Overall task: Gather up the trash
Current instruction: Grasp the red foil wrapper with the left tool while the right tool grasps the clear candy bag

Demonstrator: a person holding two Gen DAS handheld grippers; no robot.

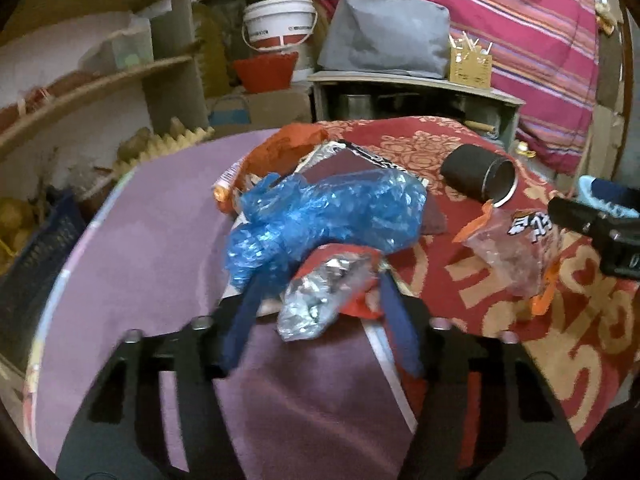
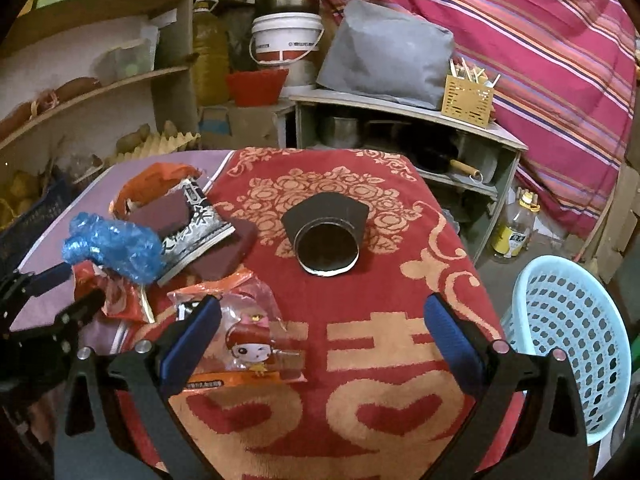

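My left gripper point(image 1: 320, 320) is half closed around a crumpled red-and-silver foil wrapper point(image 1: 328, 296). Its right finger touches the wrapper and its left finger shows a small gap. A scrunched blue plastic bag point(image 1: 320, 216) lies just beyond, over the fingertips. My right gripper point(image 2: 322, 344) stands wide open over the red patterned cloth point(image 2: 360, 400). An orange cartoon snack packet point(image 2: 248, 352) lies by its left finger. A black tube point(image 2: 326, 240) lies on its side further back. More wrappers point(image 2: 196, 224) are piled at the left.
A light blue perforated basket point(image 2: 568, 340) stands on the floor off the table's right edge. A purple cloth point(image 1: 140, 260) covers the table's left part. Behind are shelves, a white bucket point(image 2: 286, 40), a low cabinet point(image 2: 400, 112) and a bottle point(image 2: 514, 228) on the floor.
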